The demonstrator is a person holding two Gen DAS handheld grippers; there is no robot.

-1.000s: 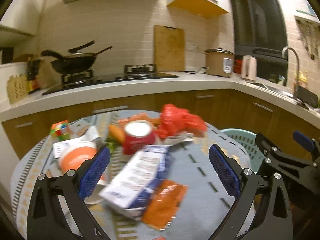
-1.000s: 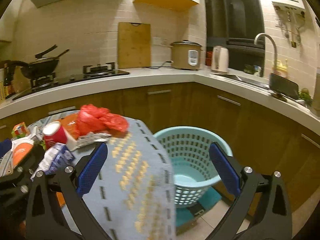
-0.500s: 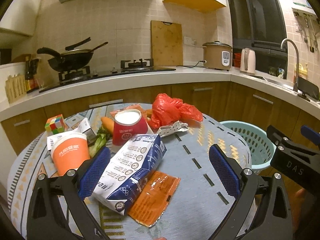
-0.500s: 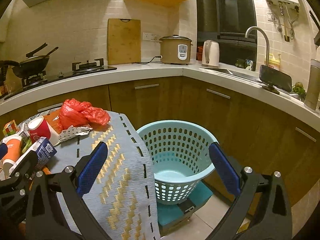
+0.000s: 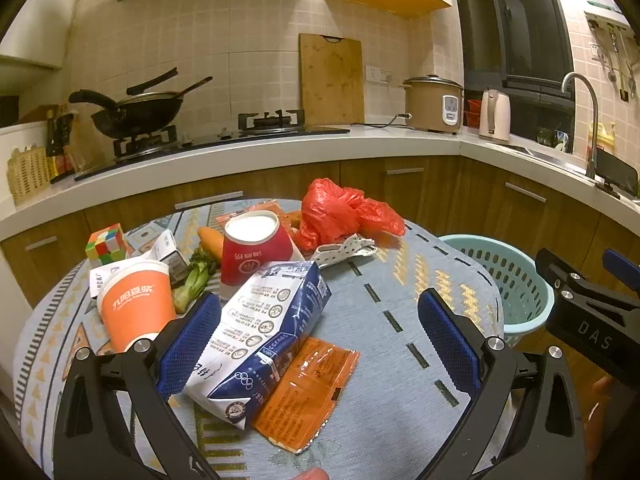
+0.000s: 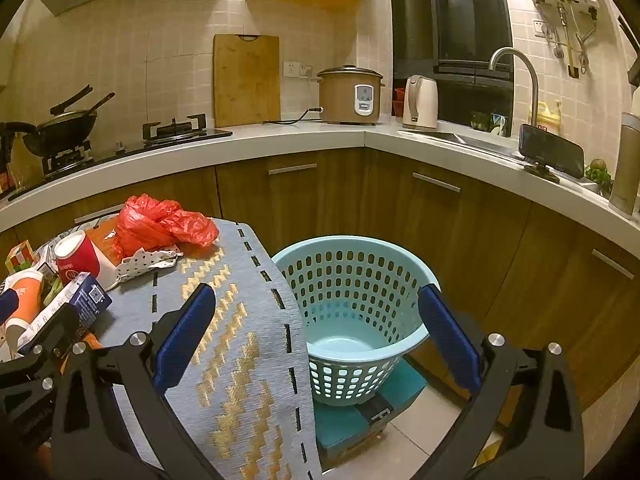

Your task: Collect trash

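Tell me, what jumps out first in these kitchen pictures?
Probably the crumpled red plastic bag at the far side of the cloth-covered round table, behind a red paper cup and an orange paper cup. Nearer, a blue-and-white milk carton lies on a flat orange packet, just inside the open left gripper. The empty pale-blue plastic basket stands on the floor beside the table.

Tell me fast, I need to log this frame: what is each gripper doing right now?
Left gripper: open, holding nothing, hovering over the milk carton.
Right gripper: open, empty, facing the basket.
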